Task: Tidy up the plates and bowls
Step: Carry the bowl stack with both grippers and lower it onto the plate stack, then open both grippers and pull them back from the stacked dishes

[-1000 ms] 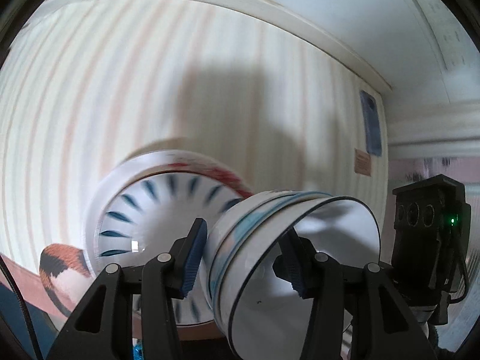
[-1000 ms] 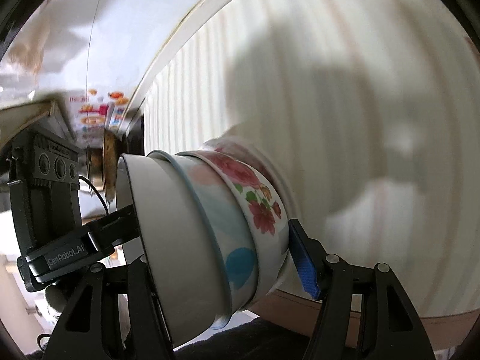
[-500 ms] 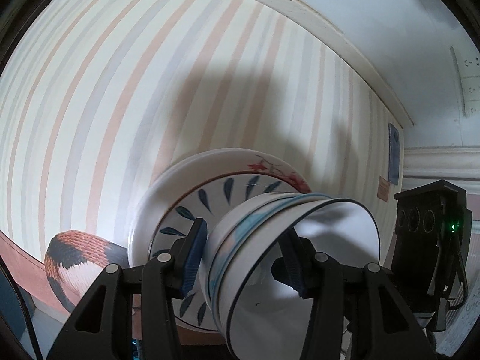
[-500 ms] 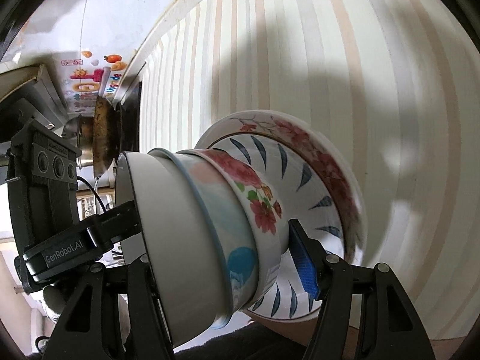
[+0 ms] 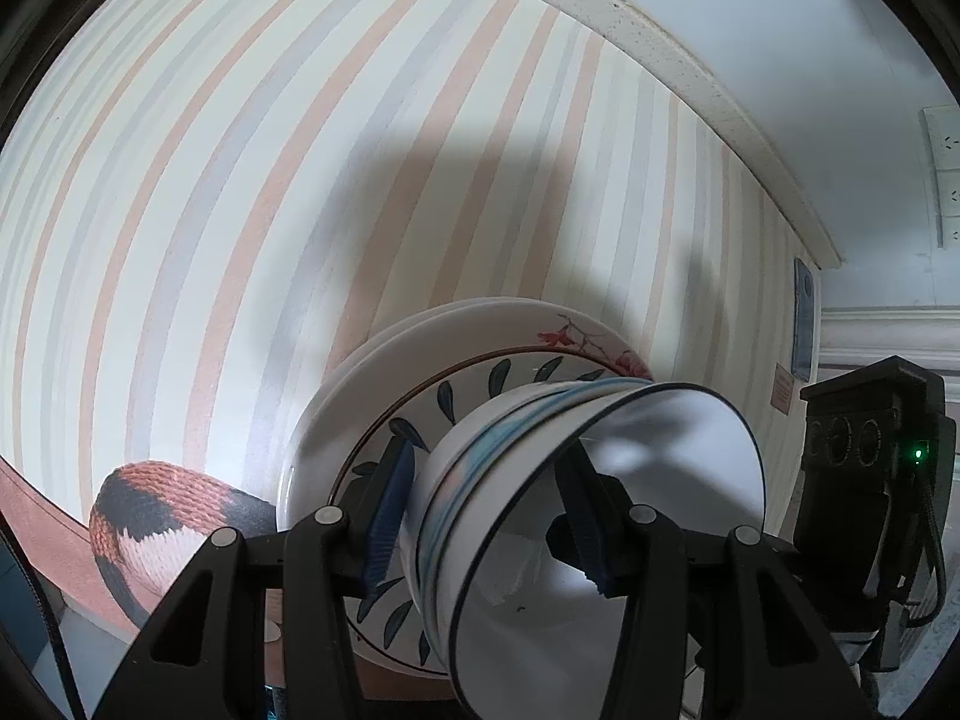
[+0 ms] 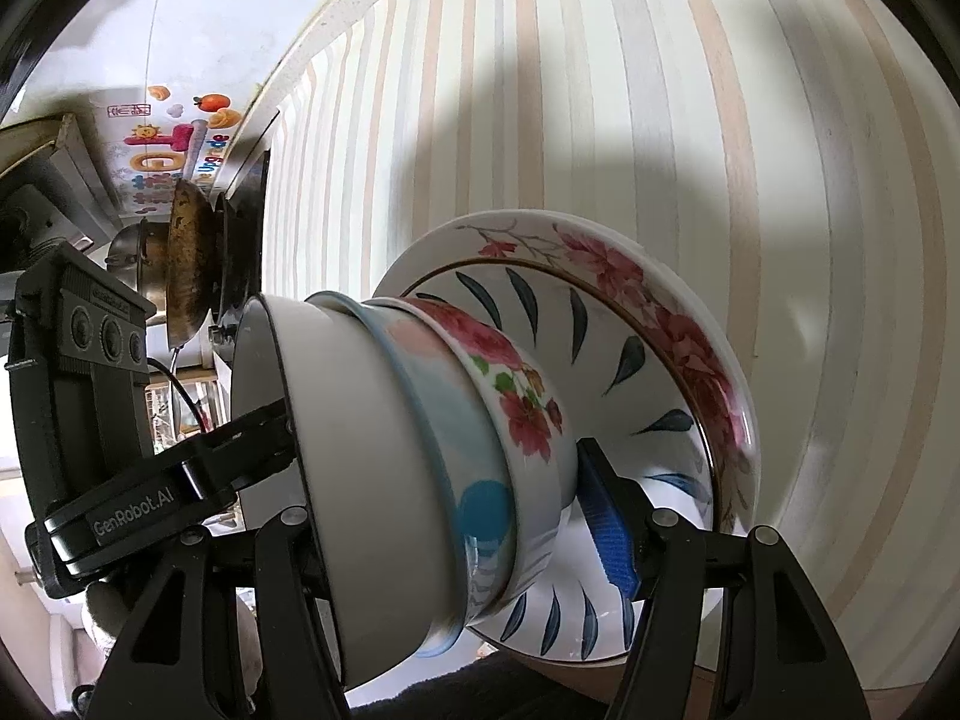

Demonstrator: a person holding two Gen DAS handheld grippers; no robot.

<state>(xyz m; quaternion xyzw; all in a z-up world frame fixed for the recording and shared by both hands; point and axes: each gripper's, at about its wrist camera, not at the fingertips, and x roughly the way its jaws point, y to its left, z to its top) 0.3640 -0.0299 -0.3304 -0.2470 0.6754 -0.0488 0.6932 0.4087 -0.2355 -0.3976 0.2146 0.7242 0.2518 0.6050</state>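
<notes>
A stack of three nested bowls (image 5: 576, 516) (image 6: 408, 468), white on top, pale blue, floral at the bottom, is held between both grippers. My left gripper (image 5: 489, 516) is shut on the stack's rim, one finger inside the white bowl. My right gripper (image 6: 444, 510) is shut on the stack from the opposite side. The stack sits at or just above a blue-leaf plate (image 5: 384, 444) (image 6: 636, 360), which lies on a larger red-flower plate (image 5: 480, 324) (image 6: 678, 312). Whether the stack touches the plate I cannot tell.
The plates rest on a striped tablecloth (image 5: 240, 180) (image 6: 600, 90). A woven orange-and-black mat (image 5: 156, 510) lies at the table edge left of the plates. A stove with a pan (image 6: 186, 264) and a pot is beyond the table.
Both grippers have carried the bowl stack over the plates; the plates have come from blurred to sharp and closer under the stack. Both grips stay the same.
</notes>
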